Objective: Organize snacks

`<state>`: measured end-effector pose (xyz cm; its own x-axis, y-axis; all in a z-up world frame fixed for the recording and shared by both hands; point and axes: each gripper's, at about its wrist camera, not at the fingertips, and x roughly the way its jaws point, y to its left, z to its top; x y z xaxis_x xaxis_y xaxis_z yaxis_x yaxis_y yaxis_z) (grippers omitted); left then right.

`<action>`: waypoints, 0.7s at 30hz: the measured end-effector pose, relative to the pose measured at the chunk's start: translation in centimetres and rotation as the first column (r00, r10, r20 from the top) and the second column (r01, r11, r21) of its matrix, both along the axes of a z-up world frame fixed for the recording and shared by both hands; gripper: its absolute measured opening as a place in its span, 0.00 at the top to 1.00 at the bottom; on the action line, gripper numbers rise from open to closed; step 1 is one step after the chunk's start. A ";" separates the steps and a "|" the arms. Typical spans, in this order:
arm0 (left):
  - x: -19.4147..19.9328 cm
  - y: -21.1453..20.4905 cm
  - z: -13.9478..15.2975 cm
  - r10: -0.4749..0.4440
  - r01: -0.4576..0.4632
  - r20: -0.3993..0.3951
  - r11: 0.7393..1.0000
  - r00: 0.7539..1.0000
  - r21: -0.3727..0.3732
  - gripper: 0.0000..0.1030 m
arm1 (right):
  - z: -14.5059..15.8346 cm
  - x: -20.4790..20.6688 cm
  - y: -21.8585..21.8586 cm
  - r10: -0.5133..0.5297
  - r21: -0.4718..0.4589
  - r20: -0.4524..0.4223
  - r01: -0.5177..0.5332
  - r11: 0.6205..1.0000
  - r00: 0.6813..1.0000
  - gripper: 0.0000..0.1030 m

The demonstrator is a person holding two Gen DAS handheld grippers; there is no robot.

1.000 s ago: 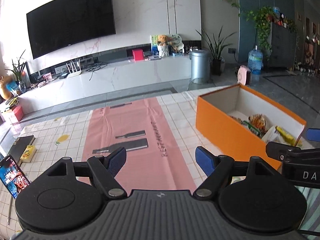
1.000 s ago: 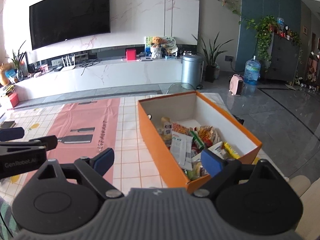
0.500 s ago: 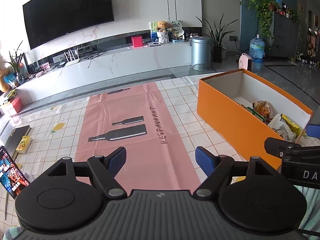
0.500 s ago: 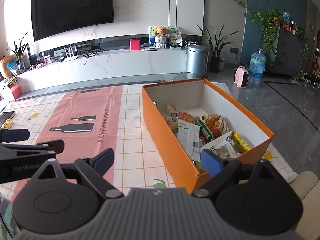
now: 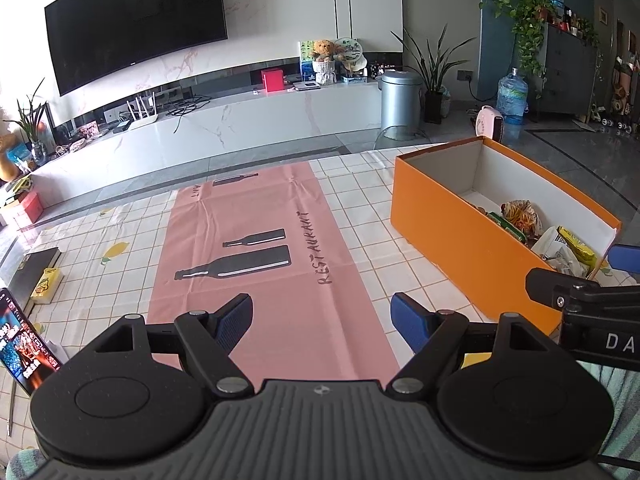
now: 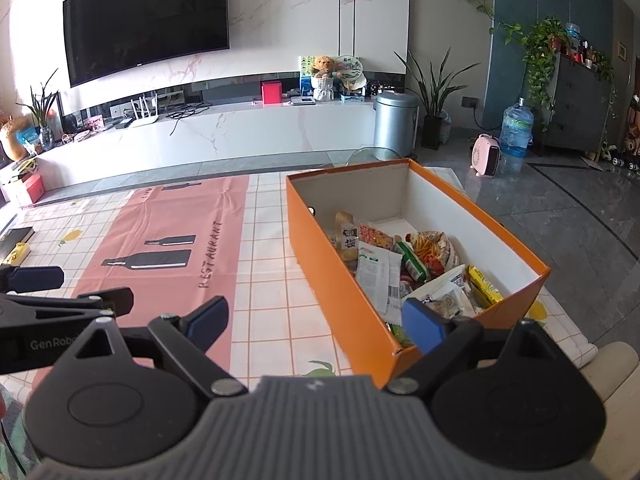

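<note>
With both the left gripper (image 5: pixel 322 316) and right gripper (image 6: pixel 316 318) spread and empty, the right should probably reach into the box (image 6: pixel 340 280) and pinch one snack (image 6: pixel 376 276) cleanly, clear of its neighbours.

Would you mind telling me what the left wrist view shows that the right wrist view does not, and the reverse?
Only the left wrist view shows the phone with a lit screen propped at the table's left edge, and the left gripper, open and empty, over the pink mat.

Only the right wrist view looks down into the orange box: the white barcoded packet and the tan packet near its left wall. The right gripper is open and empty.

Both show the box, the mat, the yellow packet and the television.
</note>
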<state>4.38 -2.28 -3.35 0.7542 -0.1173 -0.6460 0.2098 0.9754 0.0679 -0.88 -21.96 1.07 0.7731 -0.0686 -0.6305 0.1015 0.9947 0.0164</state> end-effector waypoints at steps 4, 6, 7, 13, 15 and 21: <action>0.0 0.0 0.1 0.002 -0.002 0.003 1.000 1.000 0.000 0.11 | 0.2 -0.1 0.0 0.002 0.000 0.005 -0.002 1.000 1.000 0.12; 0.0 0.0 0.3 0.000 0.000 0.005 1.000 1.000 -0.001 0.11 | 0.2 -0.1 0.0 0.004 0.001 0.005 -0.004 1.000 1.000 0.12; -0.1 0.0 0.3 0.001 -0.001 0.007 1.000 1.000 -0.002 0.11 | 0.2 -0.1 0.0 0.005 0.001 0.005 -0.005 1.000 1.000 0.12; -0.2 0.1 0.6 0.010 -0.010 0.017 1.000 1.000 0.000 0.11 | 0.3 0.0 0.1 0.009 0.000 0.006 -0.009 1.000 1.000 0.12; -0.3 0.1 0.6 0.012 -0.012 0.019 1.000 1.000 -0.002 0.11 | 0.3 0.0 0.1 0.009 0.001 0.008 -0.009 1.000 1.000 0.12; -0.4 0.2 0.7 0.009 -0.009 0.021 1.000 1.000 -0.003 0.11 | 0.4 0.0 0.1 0.009 0.002 0.009 -0.009 1.000 1.000 0.12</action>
<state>4.00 -2.12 -2.60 0.7686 -0.1120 -0.6298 0.1992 0.9775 0.0692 -0.88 -21.85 1.45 0.7794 -0.0602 -0.6236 0.0920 0.9956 0.0188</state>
